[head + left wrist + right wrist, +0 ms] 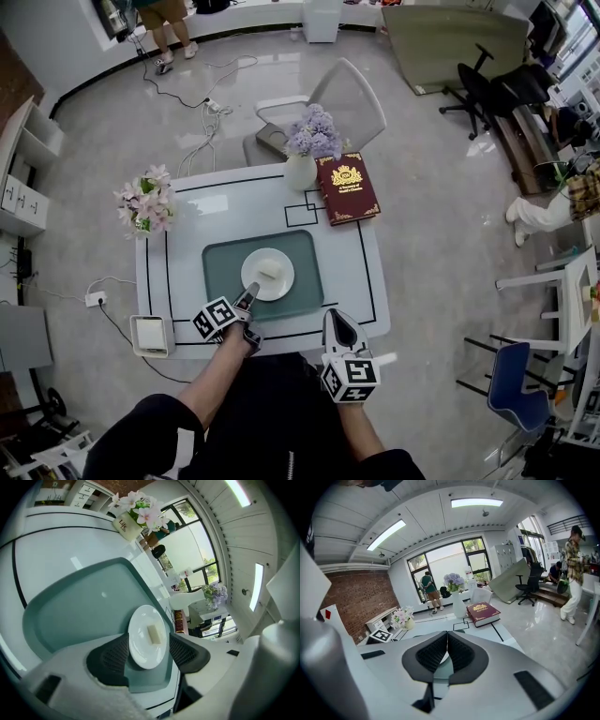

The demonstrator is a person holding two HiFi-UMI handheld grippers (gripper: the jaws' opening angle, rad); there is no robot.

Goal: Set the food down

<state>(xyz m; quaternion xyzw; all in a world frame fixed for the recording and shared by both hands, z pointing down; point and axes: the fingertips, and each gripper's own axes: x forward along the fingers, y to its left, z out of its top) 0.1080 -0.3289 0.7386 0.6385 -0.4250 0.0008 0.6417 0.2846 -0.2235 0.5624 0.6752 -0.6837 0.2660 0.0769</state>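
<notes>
A white plate with a small pale block of food rests on the green placemat on the white table. My left gripper is at the plate's near edge. In the left gripper view the plate and the food lie flat on the placemat, and the left gripper is open, its jaws wide to either side of the near rim without pressing it. My right gripper hovers at the table's front right edge, and the right gripper is shut on nothing.
A dark red book and a white vase of purple flowers stand at the table's far side. A pot of pink flowers is far left, a white box at the near left corner. A white chair stands beyond.
</notes>
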